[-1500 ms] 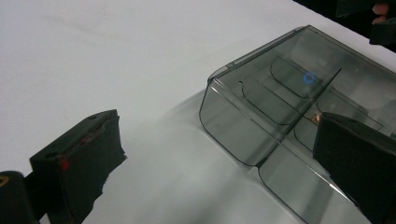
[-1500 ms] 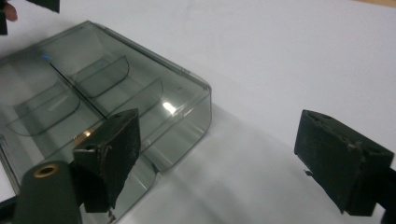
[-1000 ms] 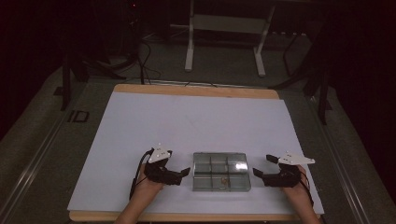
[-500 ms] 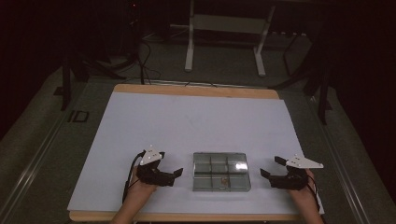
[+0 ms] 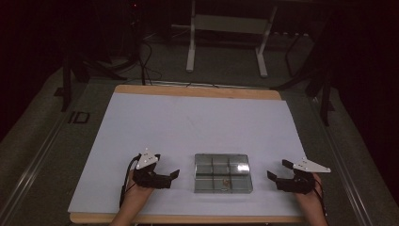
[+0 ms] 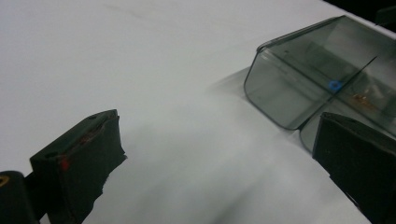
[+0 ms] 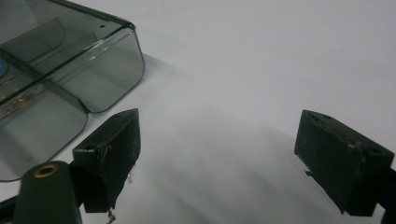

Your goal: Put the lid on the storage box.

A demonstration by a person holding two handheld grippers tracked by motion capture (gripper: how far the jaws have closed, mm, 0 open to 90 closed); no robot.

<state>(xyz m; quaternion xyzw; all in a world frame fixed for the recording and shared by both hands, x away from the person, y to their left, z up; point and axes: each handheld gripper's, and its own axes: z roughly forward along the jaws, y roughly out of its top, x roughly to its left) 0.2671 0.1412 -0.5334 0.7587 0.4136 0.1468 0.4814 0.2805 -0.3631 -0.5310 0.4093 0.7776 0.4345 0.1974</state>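
A smoky clear box point(image 5: 222, 173) with several compartments lies on the white table sheet point(image 5: 197, 127), near its front edge. A small brownish piece point(image 5: 227, 181) rests in one front compartment. My left gripper point(image 5: 165, 165) stands open to the left of the box, apart from it. In the left gripper view its jaws are wide apart point(image 6: 219, 158) over bare sheet, with the box corner point(image 6: 299, 70) ahead to the right, showing a tiny blue piece point(image 6: 334, 85). My right gripper point(image 5: 278, 169) is open to the right of the box; its own view point(image 7: 224, 154) has the box point(image 7: 70, 70) at upper left.
The wooden table edge point(image 5: 188, 218) runs just in front of the hands. Beyond the far edge, a white-legged stand point(image 5: 226, 42) and dark cables point(image 5: 146, 61) sit on the floor. The sheet stretches wide behind the box.
Both grippers have drawn outward from the box sides, the left one leftward and the right one rightward, both slightly nearer the person. The box has stayed put.
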